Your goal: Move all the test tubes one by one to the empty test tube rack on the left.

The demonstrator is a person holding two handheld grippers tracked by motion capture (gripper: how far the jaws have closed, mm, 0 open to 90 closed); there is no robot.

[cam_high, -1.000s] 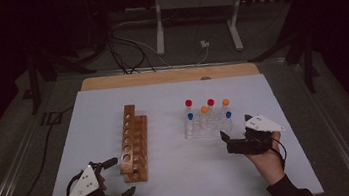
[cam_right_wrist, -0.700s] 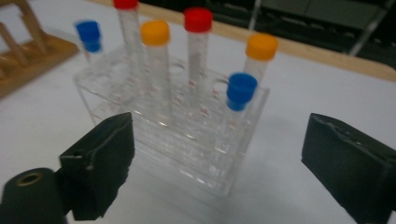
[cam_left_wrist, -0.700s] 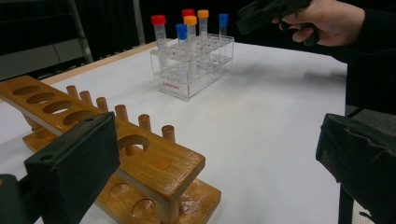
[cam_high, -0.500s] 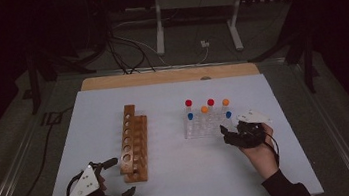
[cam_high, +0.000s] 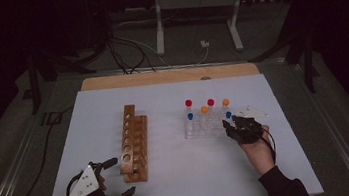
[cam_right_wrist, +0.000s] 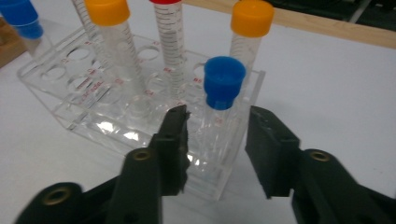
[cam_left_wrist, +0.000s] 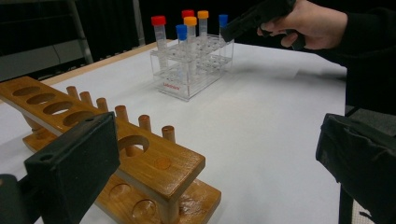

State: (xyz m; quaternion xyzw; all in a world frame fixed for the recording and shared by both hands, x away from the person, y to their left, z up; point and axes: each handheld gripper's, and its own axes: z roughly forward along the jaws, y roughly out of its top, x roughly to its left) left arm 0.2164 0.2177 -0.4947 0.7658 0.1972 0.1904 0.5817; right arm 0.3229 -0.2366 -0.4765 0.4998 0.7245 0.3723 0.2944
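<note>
Change: right tongs [cam_right_wrist: 217, 133] nearer rack [cam_right_wrist: 65, 116] than before, jaws just closing | blue tube [cam_right_wrist: 223, 98] between them, ungripped, upright in rack's near corner | left tongs [cam_left_wrist: 210, 154] wide, empty

Table [cam_high: 173, 189] bears wooden rack [cam_high: 133, 143] at left of centre, long axis running near to far. Clear rack [cam_high: 205, 125] sits to its right, well apart. Five capped tubes stand upright in clear rack. Nearest-right tube [cam_right_wrist: 223, 105] stands at rack's corner, between jaws of right gripper [cam_right_wrist: 215, 140]. Left gripper [cam_high: 114, 178] rests at near-left, just beside wooden rack's near end.
</note>
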